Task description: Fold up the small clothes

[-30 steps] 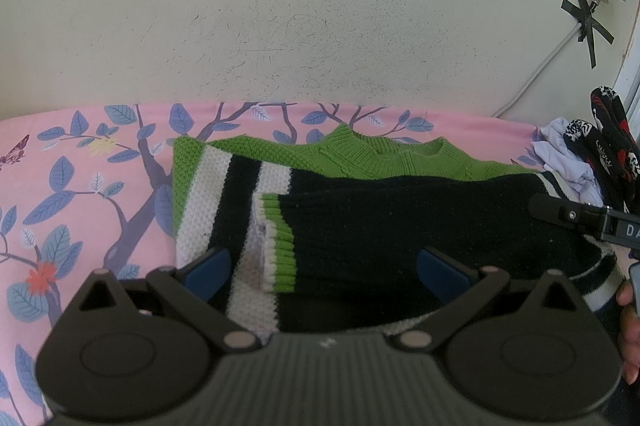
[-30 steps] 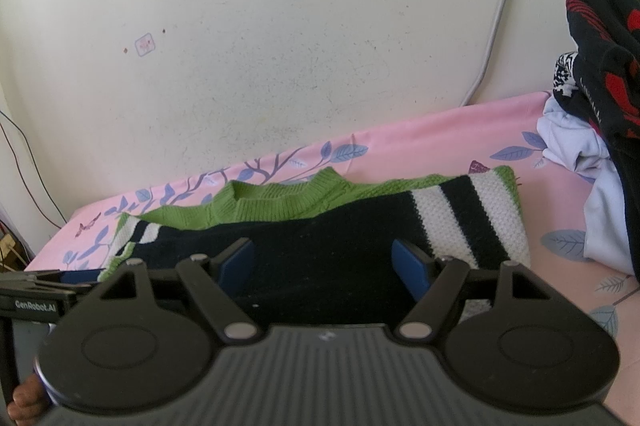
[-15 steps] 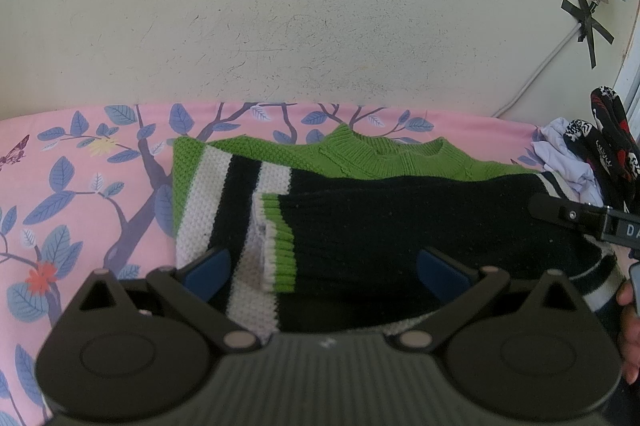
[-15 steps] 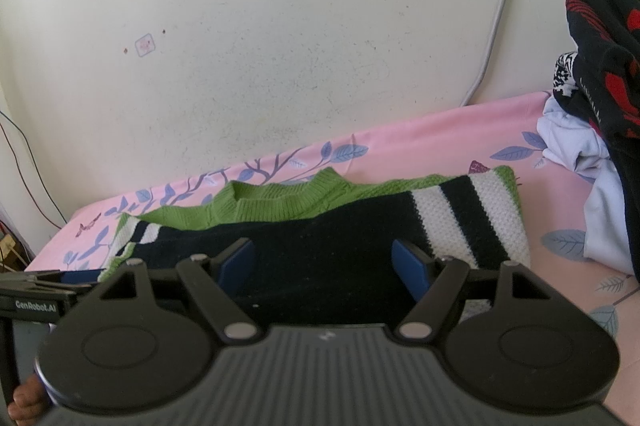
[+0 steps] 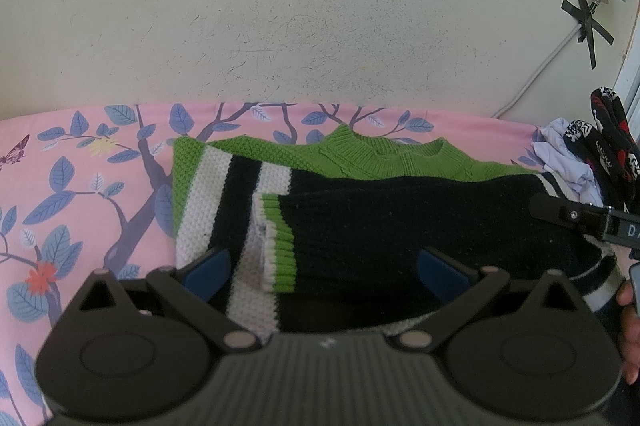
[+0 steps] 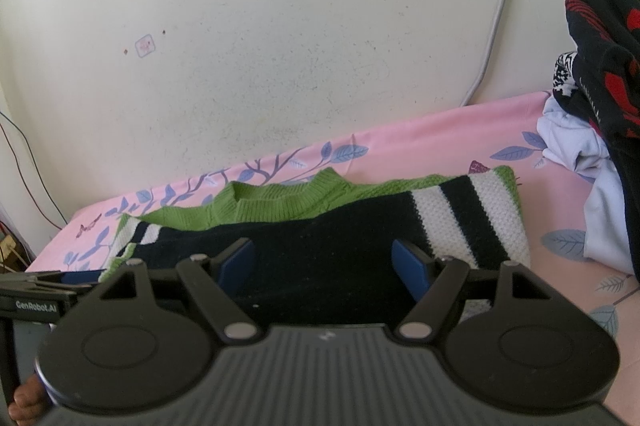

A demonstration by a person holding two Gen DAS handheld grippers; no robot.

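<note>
The left claw (image 5: 322,272) stands spread wide with nothing between its blue pads (image 5: 206,268), low over the near hem of the sweater (image 5: 400,226). The right claw (image 6: 326,266) is likewise spread and empty, its pads flanking the black knit at the sweater's near edge (image 6: 320,266); whether either pad touches the cloth I cannot tell.

Outward from the left claw, at about 11 o'clock, one sleeve (image 5: 276,238) lies folded inward across the black body, its green cuff on top. The white-and-black striped shoulder sits further out at 10 o'clock, and the green collar (image 5: 384,152) at 12 o'clock, toward the wall (image 5: 320,26). In the right view the other striped sleeve (image 6: 472,218) lies at 1 o'clock, also tucked in line with the body.

So the sweater lies flat on the pink floral bed (image 5: 80,186) with both sleeves seemingly folded in; the bottom-to-collar fold appears not yet done, and both claws look placed to take the hem. A heap of other clothes (image 6: 592,146) waits at 2 o'clock, apparently unfolded.
</note>
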